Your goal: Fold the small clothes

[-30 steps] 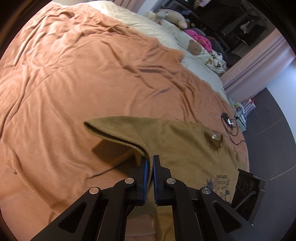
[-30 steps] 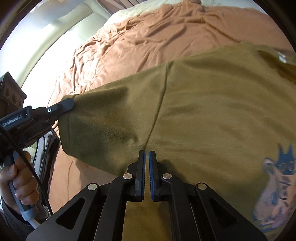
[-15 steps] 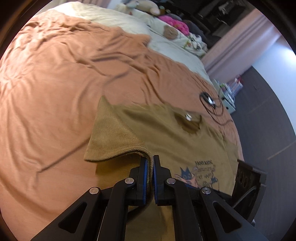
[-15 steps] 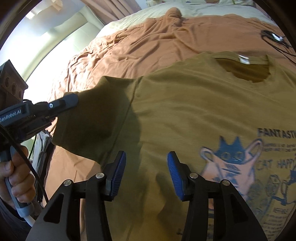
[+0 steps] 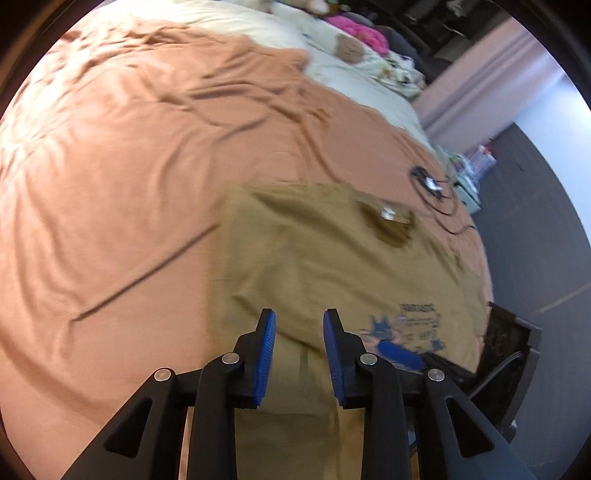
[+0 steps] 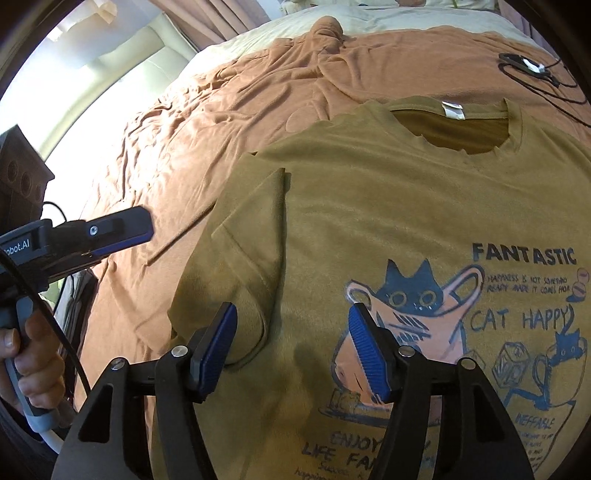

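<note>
- A rumpled orange bedspread [image 6: 207, 122] covers the bed, with a cream sheet [image 5: 280, 22] and soft toys blurred at its far end and a black cable [image 6: 535, 70] lying on the spread beyond the shirt's collar.
- The olive T-shirt [image 6: 388, 206] lies print-side up on the spread, collar away from the cameras, its cat graphic [image 6: 410, 295] facing upward.
- The shirt's sleeve [image 6: 251, 251] is turned inward and rests flat on the chest panel, so the shirt's edge on that side runs fairly straight.
- The right gripper [image 6: 291, 343] hangs just above the shirt with jaws spread wide and nothing between them, one blue pad over the sleeve cuff, the other over the print.
- The left gripper [image 5: 299, 350] is also parted and empty, poised above the shirt's edge; the view is motion-blurred, so contact cannot be judged.
- The sleeve fold looks complete; the next fold should probably start from that same side.
- To do it well, each gripper would likely pinch both fabric layers at the edge, one near the shoulder and one near the hem, and lift evenly so the tucked sleeve does not slip out.
</note>
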